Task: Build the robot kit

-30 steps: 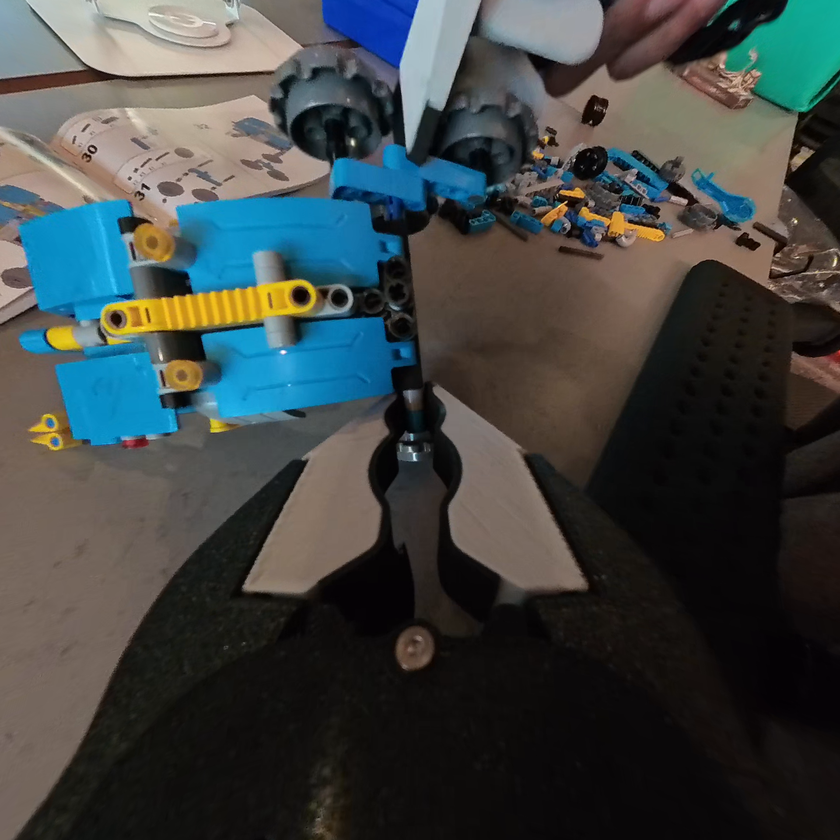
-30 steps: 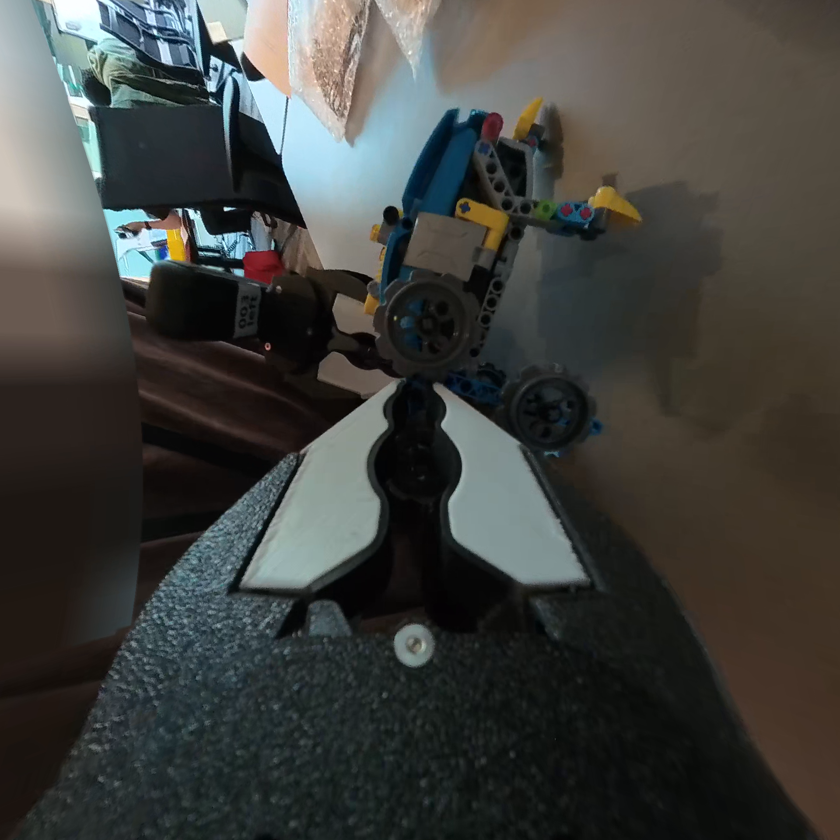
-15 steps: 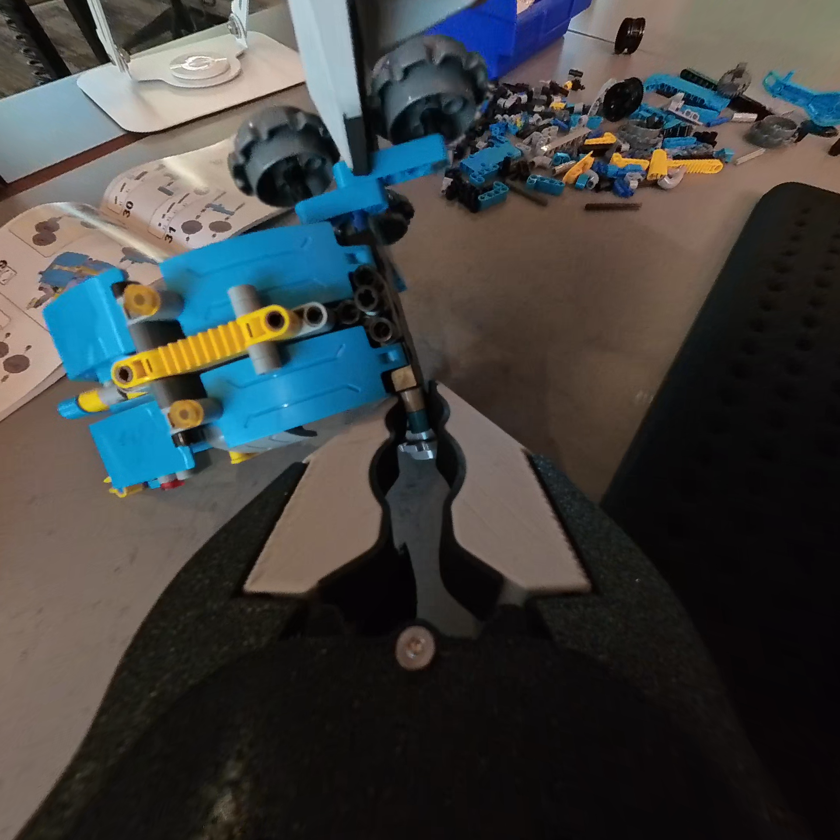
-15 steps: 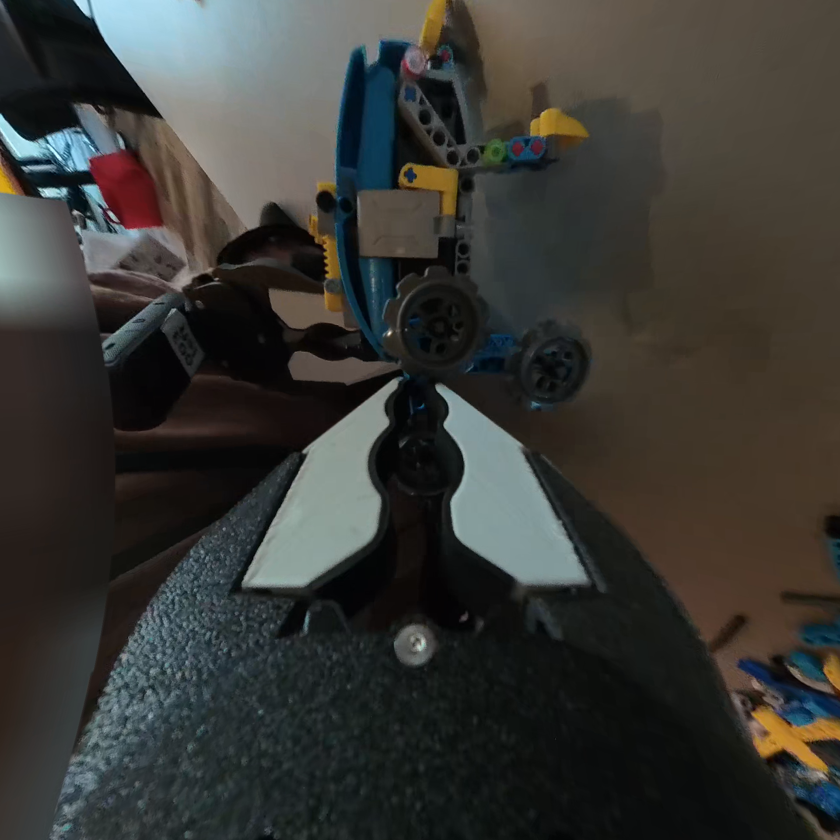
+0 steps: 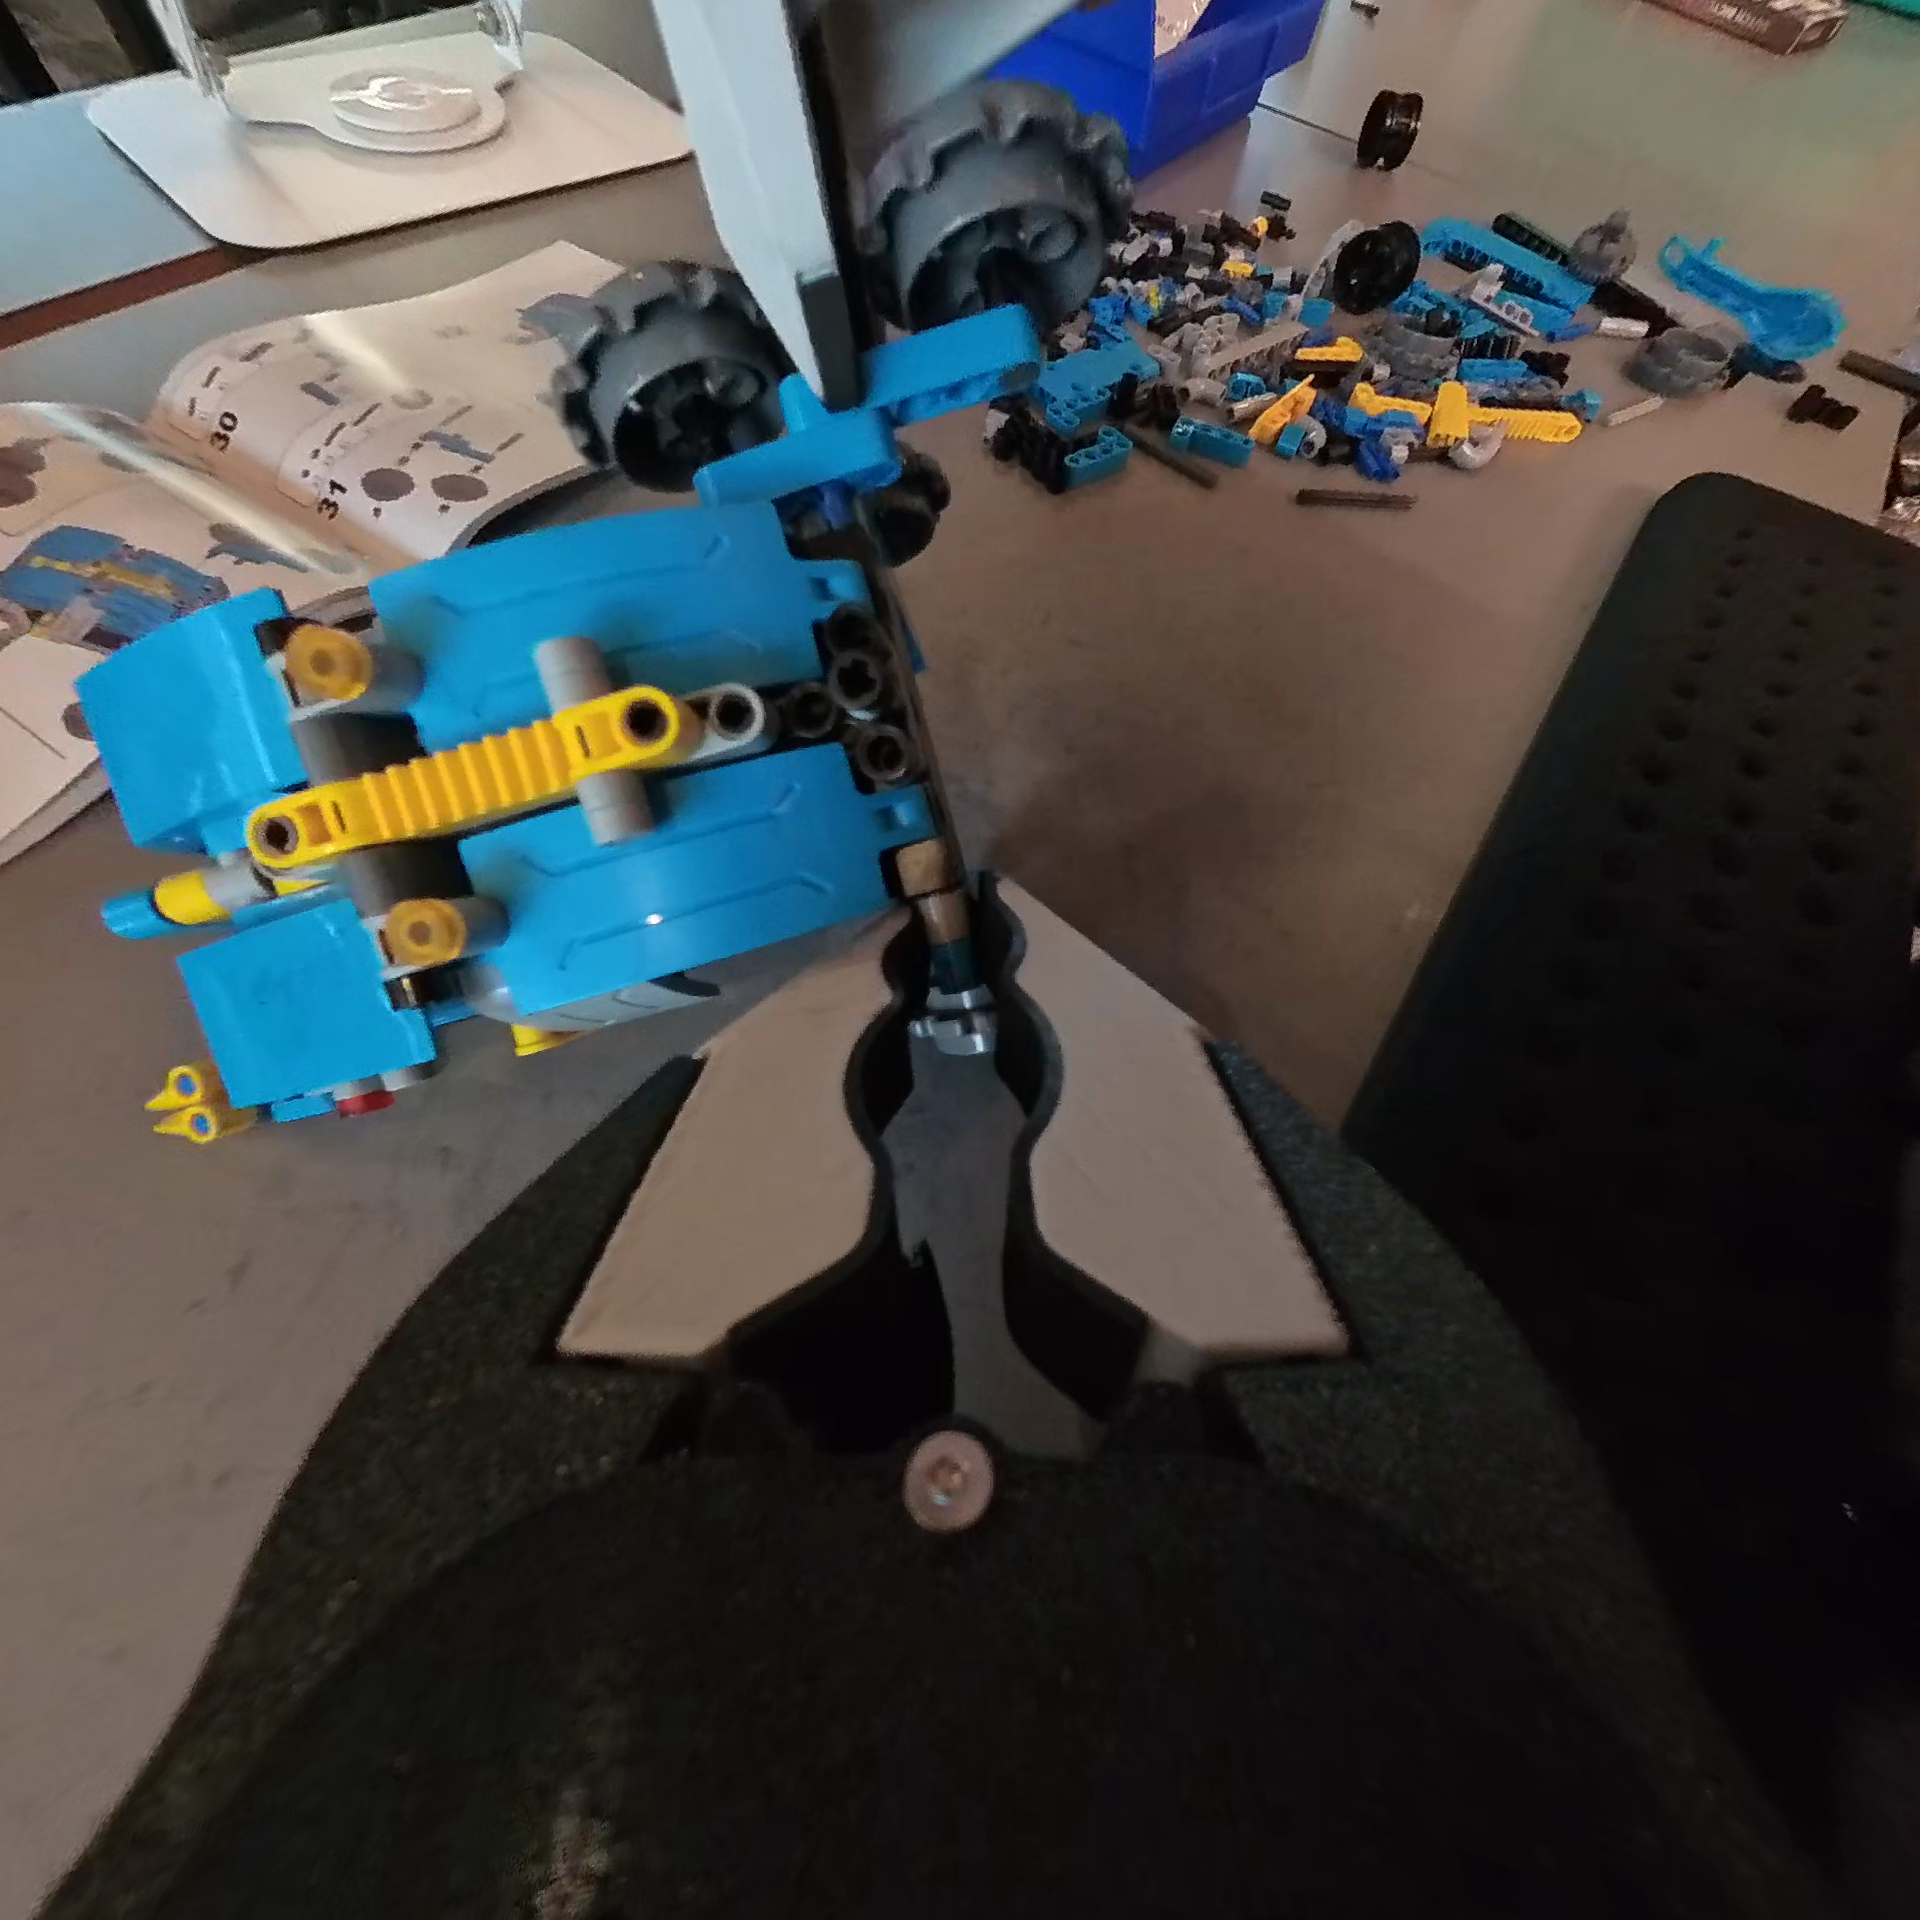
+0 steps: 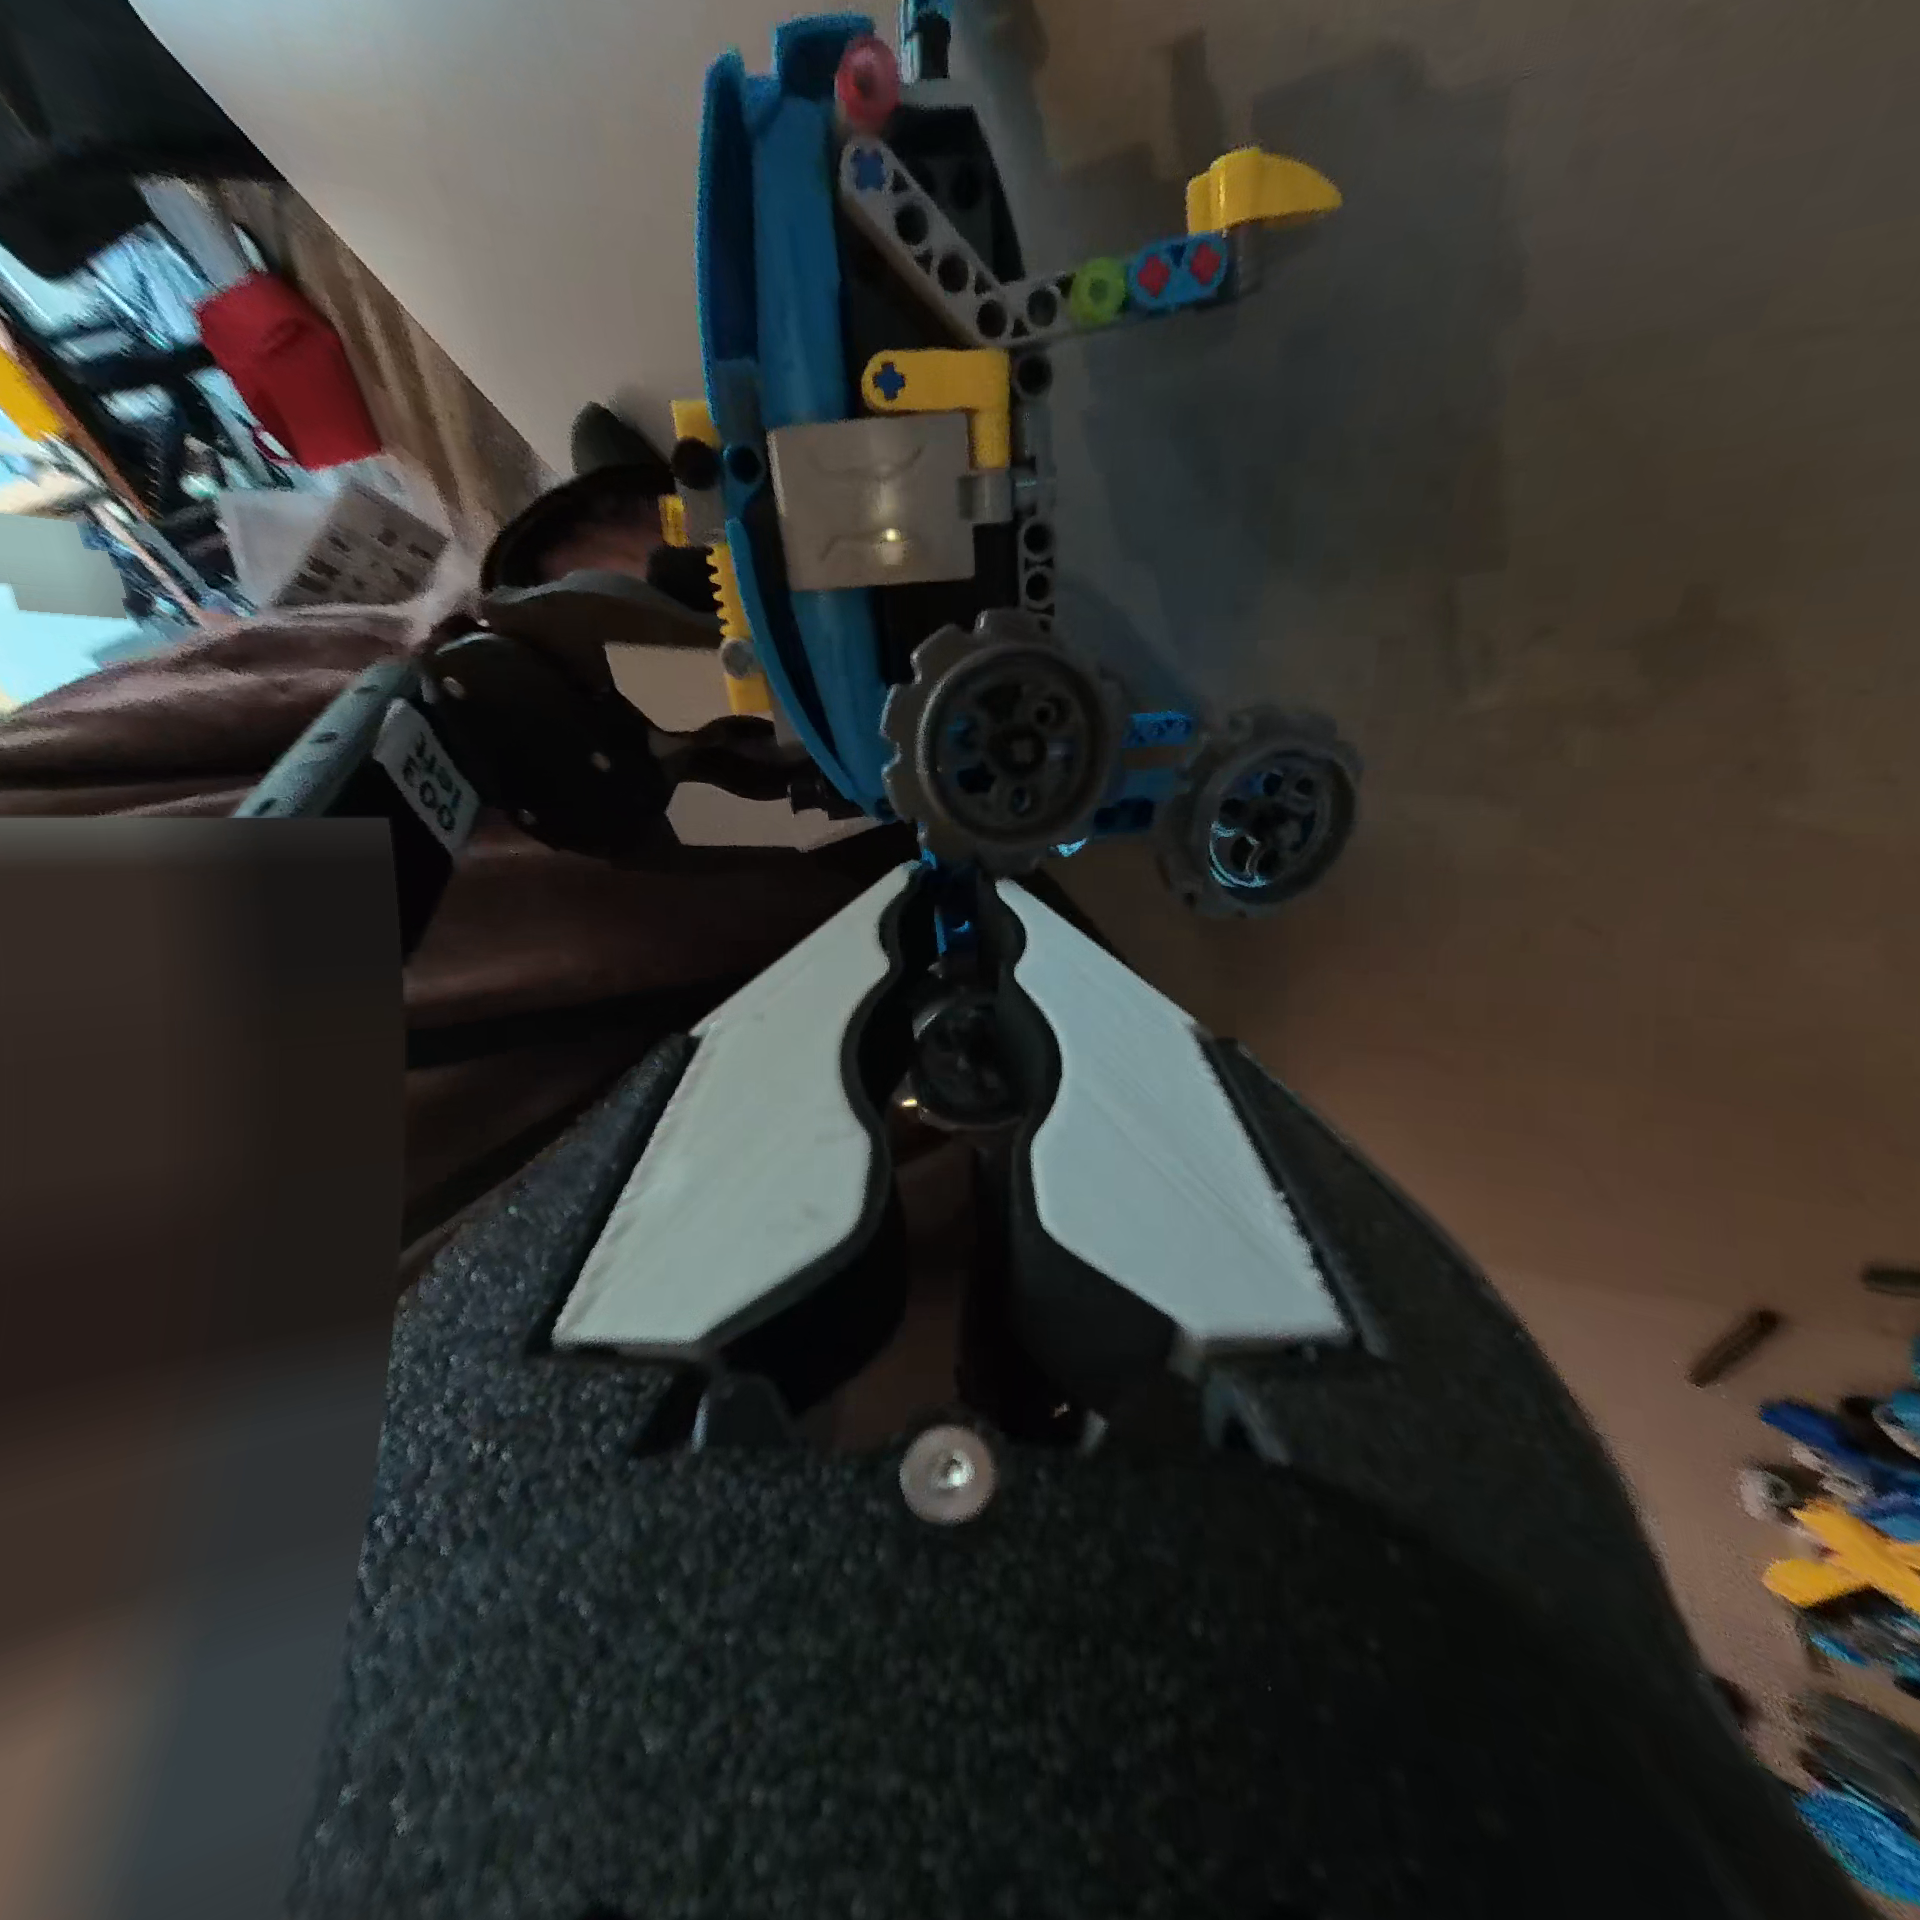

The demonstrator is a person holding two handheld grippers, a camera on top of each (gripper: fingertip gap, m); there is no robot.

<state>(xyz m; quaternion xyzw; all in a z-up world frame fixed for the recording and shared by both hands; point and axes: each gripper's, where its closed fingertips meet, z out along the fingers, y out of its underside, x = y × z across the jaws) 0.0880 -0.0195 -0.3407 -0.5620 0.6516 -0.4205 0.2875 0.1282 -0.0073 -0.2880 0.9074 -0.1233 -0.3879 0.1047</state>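
A blue toy brick vehicle (image 5: 582, 790) with a yellow toothed beam hangs on its side just above the grey table (image 5: 1195, 675). My left gripper (image 5: 951, 914) is shut on a thin axle at the vehicle's end. My right gripper (image 6: 951, 894) is shut on a blue beam (image 5: 914, 384) that carries two grey wheels (image 6: 1003, 743). Its white finger (image 5: 748, 187) shows at the top of the left wrist view, between the wheels (image 5: 675, 374). The vehicle's underside (image 6: 883, 499) faces the right wrist camera. The left gripper (image 6: 582, 727) shows behind it there.
An open instruction booklet (image 5: 312, 416) lies left of the vehicle. A pile of loose blue, yellow and black pieces (image 5: 1351, 343) lies at the back right, also blurred in the right wrist view (image 6: 1849, 1538). A blue bin (image 5: 1174, 62), a white stand base (image 5: 364, 135) and a black chair back (image 5: 1662, 935) surround it. About 8 cm separates my left fingertips from my right.
Both grippers keep their hold. The vehicle has turned with them and the wheels have shifted right in the left wrist view. The vehicle stands closer and more upright in the right wrist view.
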